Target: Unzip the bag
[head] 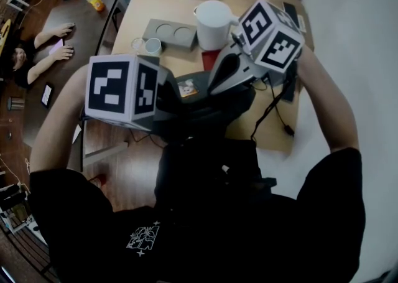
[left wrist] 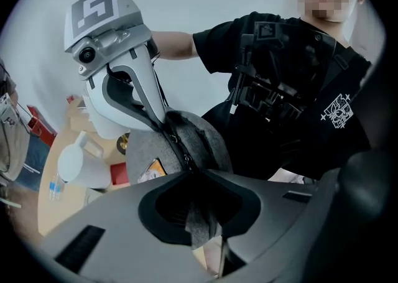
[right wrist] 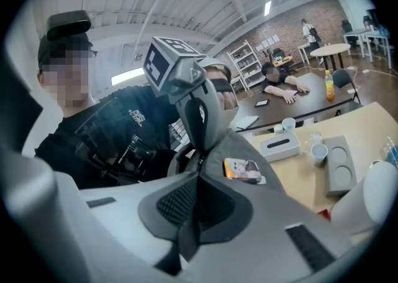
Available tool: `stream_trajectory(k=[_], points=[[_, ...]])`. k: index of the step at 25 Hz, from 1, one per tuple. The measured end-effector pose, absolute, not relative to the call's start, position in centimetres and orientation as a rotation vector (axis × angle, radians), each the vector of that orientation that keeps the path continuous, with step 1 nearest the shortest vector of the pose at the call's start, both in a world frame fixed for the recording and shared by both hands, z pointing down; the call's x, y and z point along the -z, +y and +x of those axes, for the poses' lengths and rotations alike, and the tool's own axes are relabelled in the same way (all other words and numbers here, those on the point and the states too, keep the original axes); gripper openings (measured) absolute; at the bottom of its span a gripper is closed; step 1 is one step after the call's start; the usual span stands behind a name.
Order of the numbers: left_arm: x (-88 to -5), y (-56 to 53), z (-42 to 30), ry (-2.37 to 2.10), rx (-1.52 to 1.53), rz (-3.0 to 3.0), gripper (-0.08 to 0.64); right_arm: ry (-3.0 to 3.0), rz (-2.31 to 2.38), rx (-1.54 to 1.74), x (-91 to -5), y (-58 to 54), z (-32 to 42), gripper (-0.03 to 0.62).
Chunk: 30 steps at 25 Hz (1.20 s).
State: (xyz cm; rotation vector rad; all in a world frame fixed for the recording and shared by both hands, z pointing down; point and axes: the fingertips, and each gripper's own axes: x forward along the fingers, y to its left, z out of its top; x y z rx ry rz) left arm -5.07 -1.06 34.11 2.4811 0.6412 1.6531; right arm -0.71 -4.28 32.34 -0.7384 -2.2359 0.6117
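Gripping the bag (left wrist: 208, 142) with both jaws closed on felt, left gripper (left wrist: 196, 176) and right gripper (right wrist: 199, 175) may slip off, missing the zipper (left wrist: 176, 141).

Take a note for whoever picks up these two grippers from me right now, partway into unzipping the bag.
Left gripper: fingers shut on a grey strip at one end of the felt bag.
Right gripper: fingers shut on a dark strip at the bag's other end, on the zip line; it may be the pull.
Bag: held in the air between both grippers, over the wooden table.
Done: both ends gripped. How far the zip is open cannot be told.
Left: probably run the slider along the zip.
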Motion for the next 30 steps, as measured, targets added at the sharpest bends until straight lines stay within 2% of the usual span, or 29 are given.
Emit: stream_trajectory(k=[7,13,20,25,27,28,30], points=[[-35.6,-1.2,-4.7,0.571,-2.035,2.493,0.04,-2.22,-0.734,-0.561,-32.8,-4.2,-0.8,0.014],[-35.1,-1.7,-4.8,0.559,-2.152,2.733,0.0,-2.247,-0.684,-0.474,-32.1,-4.1,-0.8,0.015],[-33.9,-4.0,-6.7,0.266,-2.159,2.851,0.0,-2.325,-0.588,-0.382,-31.5,-4.8,-1.0,0.014],[-32.3,-4.4,-5.9,0.04,-1.83,3.028,-0.002,-2.323,-0.58,-0.396,-32.0,-5.0,-1.0,0.014],[-32.3,-4.1,-5.7,0.03,-1.787,3.028,-0.003,-2.321,-0.582,-0.402,-32.0,-5.0,-1.0,0.014],[-32.5,-4.0,-5.7,0.029,-1.797,3.014,0.011,-2.322,-0.581,-0.403,-32.0,-5.0,-1.0,0.014],[-32.8,-3.8,-5.8,0.033,-1.798,2.98,0.1,-2.323,-0.58,-0.407,-31.9,-5.0,-1.0,0.014]])
